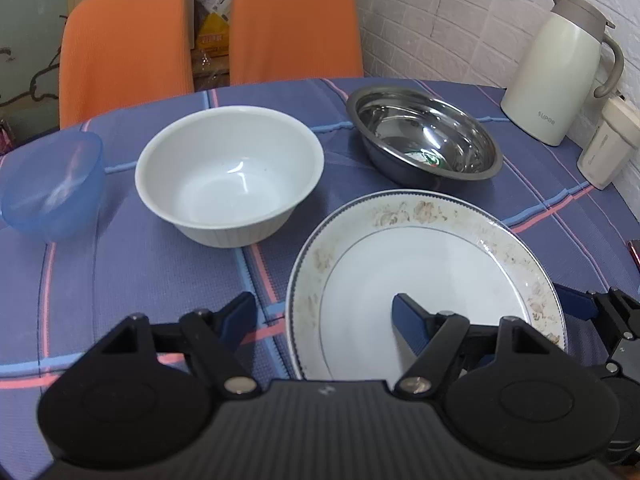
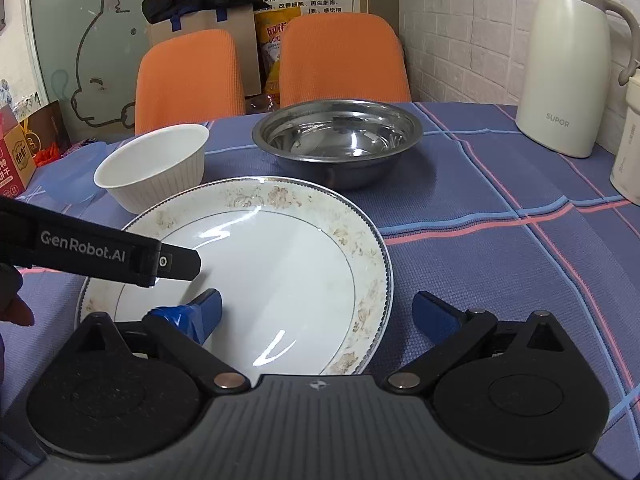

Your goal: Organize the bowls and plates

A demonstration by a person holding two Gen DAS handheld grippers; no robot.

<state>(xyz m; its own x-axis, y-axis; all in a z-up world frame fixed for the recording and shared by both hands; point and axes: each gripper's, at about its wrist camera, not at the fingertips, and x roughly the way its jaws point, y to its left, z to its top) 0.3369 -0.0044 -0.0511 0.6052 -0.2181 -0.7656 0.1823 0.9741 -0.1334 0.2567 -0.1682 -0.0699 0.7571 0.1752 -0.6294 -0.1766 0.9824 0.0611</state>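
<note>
A white plate (image 1: 432, 256) (image 2: 288, 248) with a faded floral rim lies on the checked tablecloth nearest me. My left gripper (image 1: 322, 311) is open and straddles the plate's left rim, one finger over the plate and one outside it. My right gripper (image 2: 318, 311) is open and straddles the right rim the same way. Behind the plate stand a white ribbed bowl (image 1: 230, 176) (image 2: 154, 168), a steel bowl (image 1: 424, 136) (image 2: 340, 136) and, far left, a blue plastic bowl (image 1: 52, 184) (image 2: 76, 176). All three bowls are empty and upright.
A cream thermos jug (image 1: 560, 68) (image 2: 568, 60) and a white container (image 1: 608, 148) (image 2: 628, 148) stand at the right by the brick wall. Two orange chairs (image 1: 292, 24) (image 2: 344, 56) are behind the table. A red box (image 2: 12, 160) sits at the left.
</note>
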